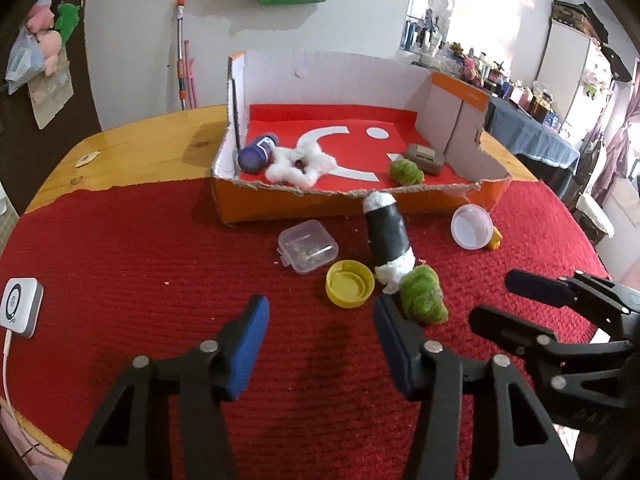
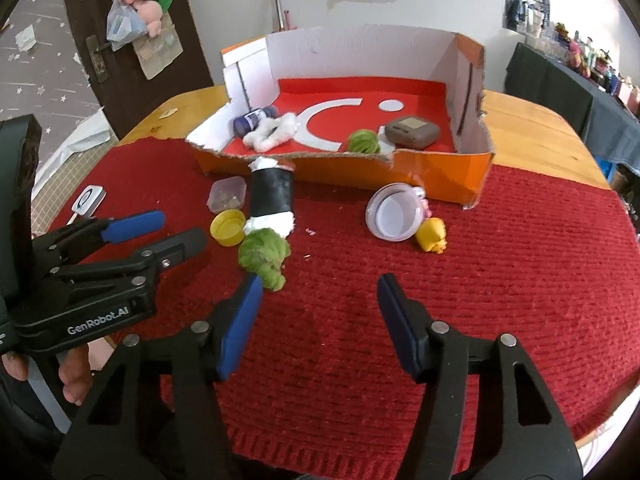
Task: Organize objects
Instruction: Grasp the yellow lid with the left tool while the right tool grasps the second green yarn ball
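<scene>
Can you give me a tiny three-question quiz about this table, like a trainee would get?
1. True or false: the yellow cap lies inside the cardboard box.
2. How many green fuzzy balls are in view?
3. Which is in the box: A) clear plastic case, B) purple bottle, C) yellow toy?

Key: 1. False, it lies on the red mat. 2. Two: one in the box, one on the mat. 3. B.
</scene>
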Available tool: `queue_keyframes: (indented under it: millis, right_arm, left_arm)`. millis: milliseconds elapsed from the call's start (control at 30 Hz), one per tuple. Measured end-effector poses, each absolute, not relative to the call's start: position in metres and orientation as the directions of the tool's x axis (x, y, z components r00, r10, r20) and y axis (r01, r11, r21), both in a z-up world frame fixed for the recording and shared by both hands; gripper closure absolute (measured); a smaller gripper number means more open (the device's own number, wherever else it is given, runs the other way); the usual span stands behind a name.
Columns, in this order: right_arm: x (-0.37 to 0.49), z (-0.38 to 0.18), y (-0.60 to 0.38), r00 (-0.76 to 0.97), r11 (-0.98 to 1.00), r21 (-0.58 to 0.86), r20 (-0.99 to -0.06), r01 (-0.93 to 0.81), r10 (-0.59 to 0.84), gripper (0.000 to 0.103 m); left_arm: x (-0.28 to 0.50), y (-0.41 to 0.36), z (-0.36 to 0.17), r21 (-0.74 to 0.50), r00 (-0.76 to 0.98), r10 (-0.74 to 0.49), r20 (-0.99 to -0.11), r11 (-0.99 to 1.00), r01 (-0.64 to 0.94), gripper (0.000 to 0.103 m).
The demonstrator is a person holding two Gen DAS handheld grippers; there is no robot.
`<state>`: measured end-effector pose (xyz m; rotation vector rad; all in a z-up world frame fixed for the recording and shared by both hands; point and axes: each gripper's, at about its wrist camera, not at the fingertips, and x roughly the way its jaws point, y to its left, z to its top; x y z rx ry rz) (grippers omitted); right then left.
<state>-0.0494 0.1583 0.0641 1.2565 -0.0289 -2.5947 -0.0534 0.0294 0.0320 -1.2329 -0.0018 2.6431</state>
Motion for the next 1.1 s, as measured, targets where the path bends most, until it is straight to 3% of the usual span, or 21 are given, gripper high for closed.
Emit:
queue_keyframes:
  millis: [600,1100]
  right_arm:
    - [-0.071,0.044,0.137,-0.541,-0.946,0.132,-0.793,0.294,-0.279,0.052]
    - [-0.09,0.042,0.126,-0.522,-0.924,0.168,-0.784,0.343,-0.337,0.052]
  left_arm:
    - [-0.069,0.033,0.018,-0.122,-0.567,0.247,-0.786,-0.961,-0.249,0.066]
    - [-0.068,0.019,0.022,-0.131,-0.566,0.255,-0.784,-0.959,-0.25,0.068]
